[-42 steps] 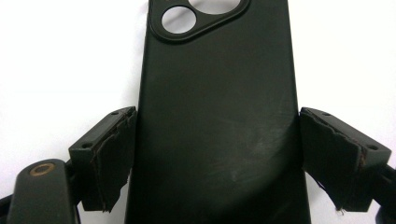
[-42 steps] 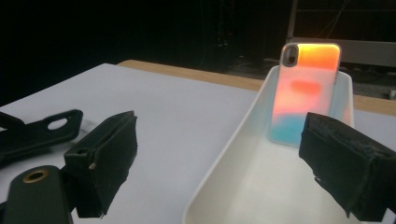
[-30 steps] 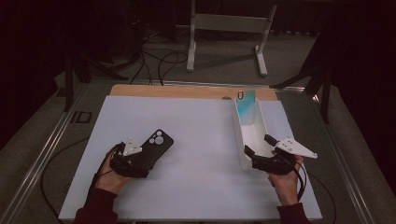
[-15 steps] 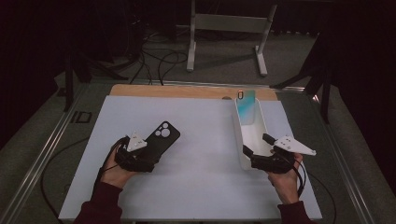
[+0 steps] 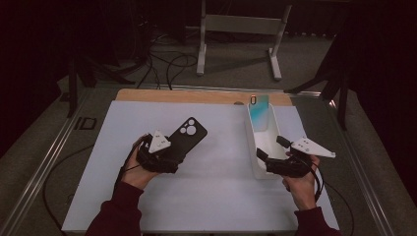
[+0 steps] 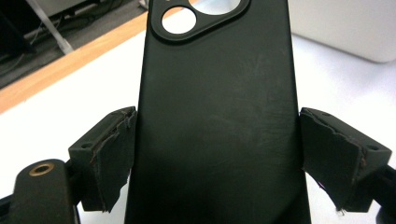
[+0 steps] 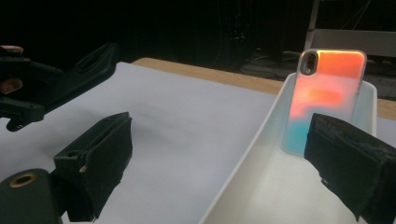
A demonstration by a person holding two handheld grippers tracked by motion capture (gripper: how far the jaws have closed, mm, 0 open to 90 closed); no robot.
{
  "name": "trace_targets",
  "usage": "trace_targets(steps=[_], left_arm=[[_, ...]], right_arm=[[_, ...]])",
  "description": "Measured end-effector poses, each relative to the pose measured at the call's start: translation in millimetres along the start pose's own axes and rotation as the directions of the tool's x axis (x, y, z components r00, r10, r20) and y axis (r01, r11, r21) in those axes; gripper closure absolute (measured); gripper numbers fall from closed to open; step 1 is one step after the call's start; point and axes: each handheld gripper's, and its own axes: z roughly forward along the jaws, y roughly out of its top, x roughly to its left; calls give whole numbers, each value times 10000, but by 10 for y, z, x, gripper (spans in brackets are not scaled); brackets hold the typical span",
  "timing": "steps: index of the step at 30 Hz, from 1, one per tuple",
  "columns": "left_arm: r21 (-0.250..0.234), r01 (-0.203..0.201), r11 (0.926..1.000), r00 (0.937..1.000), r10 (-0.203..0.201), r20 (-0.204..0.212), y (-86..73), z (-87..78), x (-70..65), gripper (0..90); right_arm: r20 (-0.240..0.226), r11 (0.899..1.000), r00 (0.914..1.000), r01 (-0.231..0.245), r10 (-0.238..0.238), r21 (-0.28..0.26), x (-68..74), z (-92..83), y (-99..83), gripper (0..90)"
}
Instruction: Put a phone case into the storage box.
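- Left gripper (image 5: 173,156): jaws closed on the long edges of a matte black phone case with a rounded-triangle camera cutout (image 5: 186,139). In the left gripper view the torn black pads (image 6: 113,154) press both sides of the case (image 6: 217,121).
- Left hand (image 5: 137,169) comes in from 6 o'clock, gripper aimed toward 1–2 o'clock; maroon sleeve (image 5: 115,216) at the bottom edge.
- Black case sits left of centre on the white table sheet (image 5: 216,196), tilted, camera end toward 1 o'clock. Can't tell if it's lifted or resting on the sheet.
- Right gripper (image 5: 270,153): jaws wide apart, gripping nothing. They straddle the near end of a long white plastic tray (image 5: 255,147); in the right gripper view the left pad (image 7: 100,154) is outside the tray wall (image 7: 243,158), the right pad (image 7: 355,163) over the inside.
- Right hand (image 5: 300,179) enters from 6 o'clock, gripper pointing about 10–11 o'clock.
- Iridescent phone case, orange to teal with clear rim (image 7: 324,100), stands leaning against the tray's far end, at 12 o'clock from the right gripper; looks teal from the high view (image 5: 258,114).
- Tray is at 3 o'clock on the table, running near to far.
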Motion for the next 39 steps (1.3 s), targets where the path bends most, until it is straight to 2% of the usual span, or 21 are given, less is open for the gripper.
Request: trace_targets(steps=[6,16,24,39], left_arm=[[-392,-273,9989,9993,283,235,186,61,-93,148],[-809,-572,9951,9969,612,487,390,134,-217,148],[-1007,-976,9901,9913,1057,788,541,220,-360,148],[-1564,-1331,9787,9800,1535,1267,757,334,-620,147]], right_arm=[[-84,10000,9999,66,-65,34,32,27,70,75],[-308,10000,9995,79,-79,18,92,83,171,76],[-547,9999,9985,19,-13,98,171,168,241,80],[-1068,9996,9941,-192,213,206,258,313,346,108]])
